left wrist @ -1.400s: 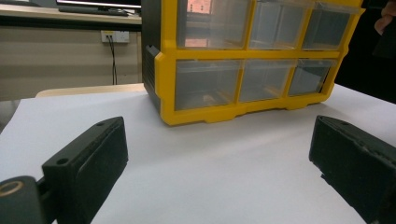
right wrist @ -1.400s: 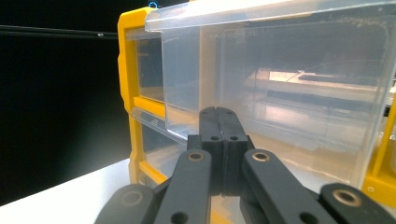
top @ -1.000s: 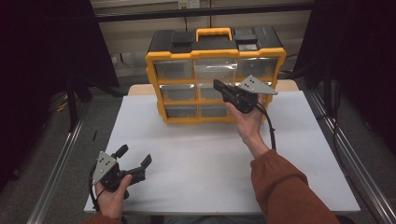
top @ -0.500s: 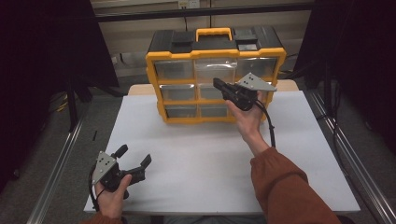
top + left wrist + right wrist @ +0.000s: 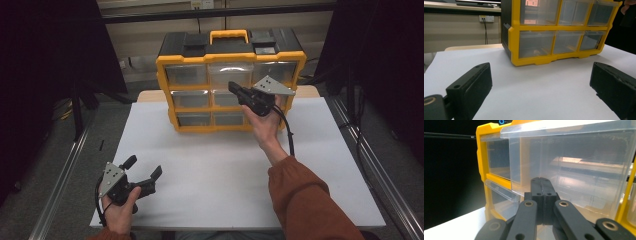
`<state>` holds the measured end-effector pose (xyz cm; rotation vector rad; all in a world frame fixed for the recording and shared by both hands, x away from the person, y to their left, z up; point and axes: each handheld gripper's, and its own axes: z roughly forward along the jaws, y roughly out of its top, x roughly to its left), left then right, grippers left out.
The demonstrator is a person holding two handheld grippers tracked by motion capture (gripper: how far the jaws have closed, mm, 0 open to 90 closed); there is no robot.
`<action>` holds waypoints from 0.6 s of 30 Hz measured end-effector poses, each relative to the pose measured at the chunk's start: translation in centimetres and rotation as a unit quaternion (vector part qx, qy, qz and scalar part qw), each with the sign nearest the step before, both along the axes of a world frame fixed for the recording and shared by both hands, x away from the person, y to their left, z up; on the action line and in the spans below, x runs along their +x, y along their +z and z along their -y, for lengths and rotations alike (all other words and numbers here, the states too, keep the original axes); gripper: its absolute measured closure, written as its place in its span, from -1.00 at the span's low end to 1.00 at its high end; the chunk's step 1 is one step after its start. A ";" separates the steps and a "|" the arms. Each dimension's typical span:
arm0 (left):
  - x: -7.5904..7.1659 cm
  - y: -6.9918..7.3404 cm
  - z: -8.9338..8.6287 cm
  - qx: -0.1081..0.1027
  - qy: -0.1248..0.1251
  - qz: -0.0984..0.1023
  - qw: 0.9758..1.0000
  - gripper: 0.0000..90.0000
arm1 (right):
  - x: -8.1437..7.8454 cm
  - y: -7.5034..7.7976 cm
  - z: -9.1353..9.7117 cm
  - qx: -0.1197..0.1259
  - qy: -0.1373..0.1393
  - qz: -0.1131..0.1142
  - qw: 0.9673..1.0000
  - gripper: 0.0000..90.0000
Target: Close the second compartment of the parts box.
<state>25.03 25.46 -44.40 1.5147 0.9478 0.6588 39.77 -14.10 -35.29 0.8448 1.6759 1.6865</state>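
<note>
White table (image 5: 210, 165); right claw (image 5: 541, 185) pinches drawer (image 5: 574, 170).

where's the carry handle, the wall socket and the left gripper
carry handle (image 5: 229, 34): high view, top bar of the orange handle
wall socket (image 5: 486, 18): left gripper view, its white faceplate
left gripper (image 5: 142, 173): high view, gap between its open fingers

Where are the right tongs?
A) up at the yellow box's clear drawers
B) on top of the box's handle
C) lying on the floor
A: the right tongs, jaws pressed together, are raised in front of the clear drawers of the yellow box.
</note>
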 end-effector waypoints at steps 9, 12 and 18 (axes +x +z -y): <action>0.0 0.0 0.1 -0.005 -0.002 -0.001 1.000 -0.91 | 0.3 0.1 0.0 -0.002 -0.004 -0.001 1.000 1.00; 0.0 0.0 -0.1 0.005 -0.005 0.001 1.000 -0.91 | 0.4 0.1 -0.1 -0.004 -0.005 0.001 1.000 1.00; 0.0 0.0 0.0 -0.002 -0.006 0.000 1.000 -0.91 | 0.6 0.1 0.0 -0.010 -0.008 0.001 1.000 1.00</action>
